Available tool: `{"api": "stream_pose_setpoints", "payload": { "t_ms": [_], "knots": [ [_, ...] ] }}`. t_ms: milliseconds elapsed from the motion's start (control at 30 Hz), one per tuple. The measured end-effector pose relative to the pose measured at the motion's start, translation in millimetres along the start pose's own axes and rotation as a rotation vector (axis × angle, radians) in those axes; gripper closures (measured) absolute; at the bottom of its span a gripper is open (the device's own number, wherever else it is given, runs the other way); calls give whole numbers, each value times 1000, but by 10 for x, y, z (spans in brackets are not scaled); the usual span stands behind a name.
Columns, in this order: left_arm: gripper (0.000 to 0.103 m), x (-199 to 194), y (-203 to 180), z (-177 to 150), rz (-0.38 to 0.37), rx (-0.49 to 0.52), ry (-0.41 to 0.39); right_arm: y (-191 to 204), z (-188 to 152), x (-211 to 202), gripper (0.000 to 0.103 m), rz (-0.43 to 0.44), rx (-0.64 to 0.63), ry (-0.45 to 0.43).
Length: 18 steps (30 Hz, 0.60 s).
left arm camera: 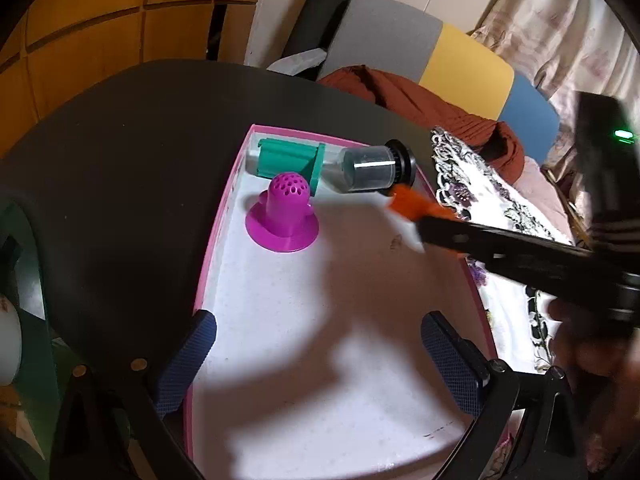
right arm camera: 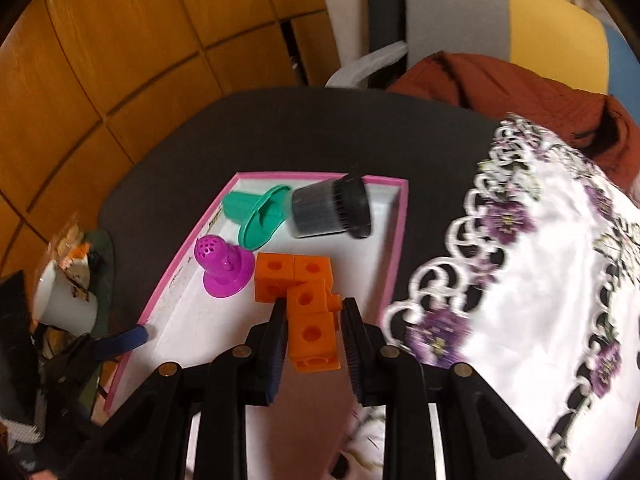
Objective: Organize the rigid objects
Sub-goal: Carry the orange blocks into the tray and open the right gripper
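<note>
Right claw [right arm camera: 314,330] is clamped on an orange block piece [right arm camera: 308,300], several cubes joined in a bent shape; its two pads press the sides of the nearest cubes and the rest sticks out ahead of the tips. The piece hangs over the white floor of a pink-rimmed tray [right arm camera: 394,248] on the dark worktop [right arm camera: 280,136]. Just ahead-left of the claw, a purple cone with holes [right arm camera: 222,266] stands in the tray. Further ahead lie a green funnel-shaped part [right arm camera: 256,214] and a clear jar with a black cap [right arm camera: 330,210], both on their sides, touching or nearly touching. Right of the claw, a white cloth with purple flowers [right arm camera: 532,264] covers the worktop. Far left, a white cup [right arm camera: 60,300].

Left claw [left arm camera: 318,364] stands apart, nothing between its blue pads [left arm camera: 188,356], low over the near end of the same tray. The right claw reaches in from its right, blurred, orange at its tip.
</note>
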<state>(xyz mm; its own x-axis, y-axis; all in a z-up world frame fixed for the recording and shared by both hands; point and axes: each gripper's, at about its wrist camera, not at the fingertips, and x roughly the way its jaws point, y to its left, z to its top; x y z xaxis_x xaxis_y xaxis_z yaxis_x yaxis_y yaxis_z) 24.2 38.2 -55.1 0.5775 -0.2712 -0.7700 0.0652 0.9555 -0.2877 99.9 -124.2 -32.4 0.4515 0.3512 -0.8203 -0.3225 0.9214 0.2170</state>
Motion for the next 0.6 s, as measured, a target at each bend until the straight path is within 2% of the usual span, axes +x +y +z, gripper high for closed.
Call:
{"api": "stream_pose_setpoints", "payload": {
  "t_ms": [233, 333, 433, 600],
  "knots": [
    [0, -37, 13, -2, -7, -7, 3, 167, 130, 383, 78, -28, -22, 43],
    [0, -39, 21, -10, -14, -15, 3, 171, 157, 465, 75, 0, 5, 57],
    [0, -47, 37, -14, -33, -33, 5, 126, 130, 432, 67, 36, 46, 49],
    [0, -61, 3, -20, -64, -53, -5, -5, 43, 152, 66, 80, 91, 7]
  ]
}}
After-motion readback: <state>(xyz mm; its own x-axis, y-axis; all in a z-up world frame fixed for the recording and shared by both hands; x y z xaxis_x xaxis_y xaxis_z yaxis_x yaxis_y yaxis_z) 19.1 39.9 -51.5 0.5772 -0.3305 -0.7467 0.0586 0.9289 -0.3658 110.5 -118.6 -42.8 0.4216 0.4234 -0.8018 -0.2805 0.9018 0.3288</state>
